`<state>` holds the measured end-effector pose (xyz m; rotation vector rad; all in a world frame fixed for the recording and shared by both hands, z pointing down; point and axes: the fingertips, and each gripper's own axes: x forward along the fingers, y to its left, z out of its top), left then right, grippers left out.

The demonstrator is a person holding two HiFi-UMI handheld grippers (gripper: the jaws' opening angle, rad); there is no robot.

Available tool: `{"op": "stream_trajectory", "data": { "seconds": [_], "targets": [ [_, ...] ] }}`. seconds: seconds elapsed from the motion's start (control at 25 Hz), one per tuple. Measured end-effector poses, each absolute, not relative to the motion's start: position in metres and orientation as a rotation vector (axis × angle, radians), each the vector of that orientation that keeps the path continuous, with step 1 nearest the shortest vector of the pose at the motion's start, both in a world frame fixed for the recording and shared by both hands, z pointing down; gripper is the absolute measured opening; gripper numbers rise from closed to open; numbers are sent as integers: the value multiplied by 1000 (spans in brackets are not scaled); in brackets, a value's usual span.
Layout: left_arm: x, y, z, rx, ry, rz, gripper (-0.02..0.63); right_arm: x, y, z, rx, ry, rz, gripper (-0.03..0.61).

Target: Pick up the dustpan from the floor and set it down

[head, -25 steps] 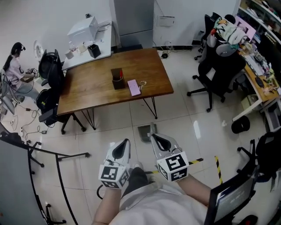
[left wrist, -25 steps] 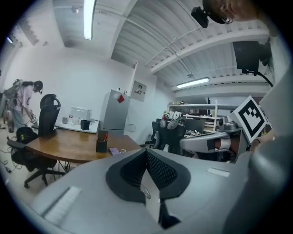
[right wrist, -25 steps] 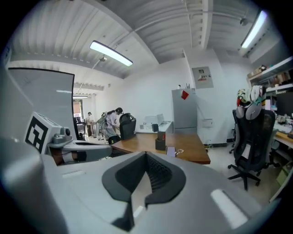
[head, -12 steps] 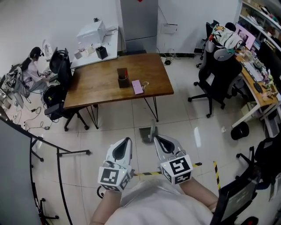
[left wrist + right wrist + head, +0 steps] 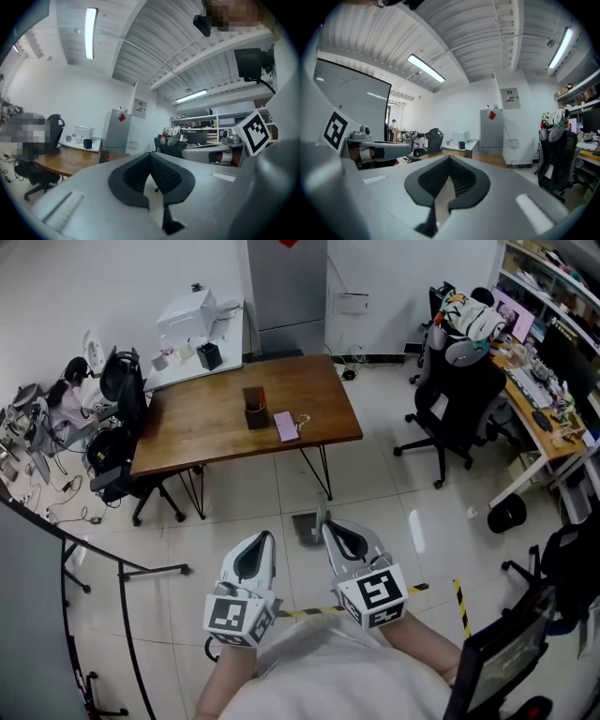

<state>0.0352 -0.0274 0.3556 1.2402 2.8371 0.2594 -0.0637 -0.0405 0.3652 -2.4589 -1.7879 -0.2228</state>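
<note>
Head view shows you the dustpan as a small grey scoop lying flat on the pale tiled floor. Its thin handle stands up at its right edge. It sits just beyond the tip of your right gripper, on the near side of the wooden table. Whether that tip touches the handle cannot be told. Your left gripper is off to the left, apart from the pan. In the two gripper views, both pairs of jaws are pressed together with nothing pinched between them.
</note>
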Motion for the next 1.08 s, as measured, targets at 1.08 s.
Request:
{"op": "stream_trajectory", "data": {
  "seconds": [1.08],
  "targets": [
    [52,-32,325,1140,2776,286,14,-46,-34,363,-2419,-1753,-231,2]
  ]
}}
